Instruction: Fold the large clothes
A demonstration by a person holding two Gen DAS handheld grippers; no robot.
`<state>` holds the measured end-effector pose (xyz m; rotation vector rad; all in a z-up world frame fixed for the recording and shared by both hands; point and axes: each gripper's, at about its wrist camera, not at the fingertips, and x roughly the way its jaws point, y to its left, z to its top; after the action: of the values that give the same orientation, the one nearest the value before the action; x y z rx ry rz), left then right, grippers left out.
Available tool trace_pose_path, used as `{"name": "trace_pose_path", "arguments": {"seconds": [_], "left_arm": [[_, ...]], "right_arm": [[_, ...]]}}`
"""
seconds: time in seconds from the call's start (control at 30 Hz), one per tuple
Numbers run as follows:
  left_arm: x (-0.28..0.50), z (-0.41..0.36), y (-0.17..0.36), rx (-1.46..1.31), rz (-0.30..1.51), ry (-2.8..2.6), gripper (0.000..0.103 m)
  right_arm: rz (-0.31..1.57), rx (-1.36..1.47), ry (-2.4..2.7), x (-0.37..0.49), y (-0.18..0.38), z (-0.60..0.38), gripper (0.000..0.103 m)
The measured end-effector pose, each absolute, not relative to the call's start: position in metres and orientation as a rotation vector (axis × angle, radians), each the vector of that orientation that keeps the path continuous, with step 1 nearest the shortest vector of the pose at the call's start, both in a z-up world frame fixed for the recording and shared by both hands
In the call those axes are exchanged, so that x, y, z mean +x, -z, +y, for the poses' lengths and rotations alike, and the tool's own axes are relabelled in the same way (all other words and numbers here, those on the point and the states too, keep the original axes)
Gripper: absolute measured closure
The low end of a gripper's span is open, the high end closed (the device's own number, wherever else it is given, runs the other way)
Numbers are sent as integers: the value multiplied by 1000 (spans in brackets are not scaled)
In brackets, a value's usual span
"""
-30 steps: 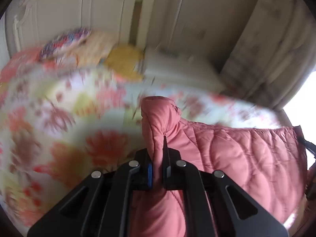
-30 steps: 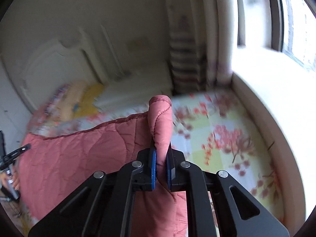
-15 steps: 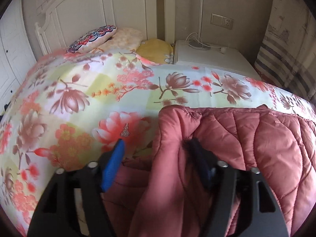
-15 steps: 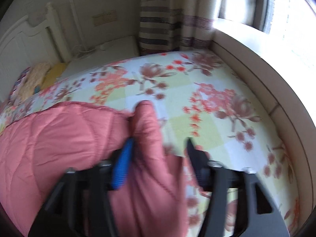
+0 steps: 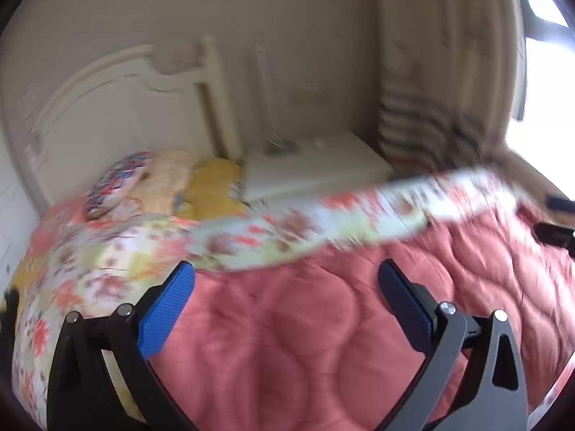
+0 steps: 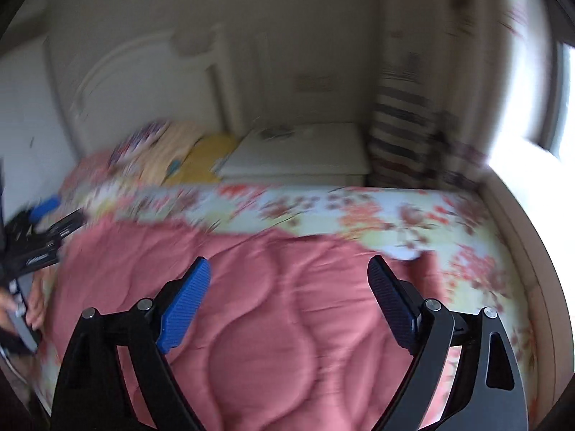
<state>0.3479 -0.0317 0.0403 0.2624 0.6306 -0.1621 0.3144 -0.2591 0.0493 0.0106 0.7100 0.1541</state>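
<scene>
Pink quilted padded garment (image 5: 323, 341) is being left spread below both released grippers, its long edge running crosswise.
Left view: the left gripper (image 5: 287, 309), jaws just opened, nothing between them, is being held above it. Right view: the right gripper (image 6: 287, 305), likewise opened and empty, is being held over the garment (image 6: 273, 323); neither is nearer.

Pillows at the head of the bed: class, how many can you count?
3, bunched by the headboard: a multicoloured patterned pillow leftmost, a pale peach pillow in the middle, a yellow pillow beside the white nightstand. Blur may hide others.
</scene>
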Motion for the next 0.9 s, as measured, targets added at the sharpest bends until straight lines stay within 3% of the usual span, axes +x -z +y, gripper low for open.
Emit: {"name": "trace_pose_path", "arguments": {"seconds": [0.27,0.47,0.9], "left_arm": [[373,-76,17,470,745,241,2],[410,-43,54,168,909,365,2],[415,-38,58,115,921,391,2]], "right_arm": [[843,-151,-232,347,-3,-215,17],[904,-32,-294,373,36,-225,13],[902,53,-350,377,38,-234,10]]}}
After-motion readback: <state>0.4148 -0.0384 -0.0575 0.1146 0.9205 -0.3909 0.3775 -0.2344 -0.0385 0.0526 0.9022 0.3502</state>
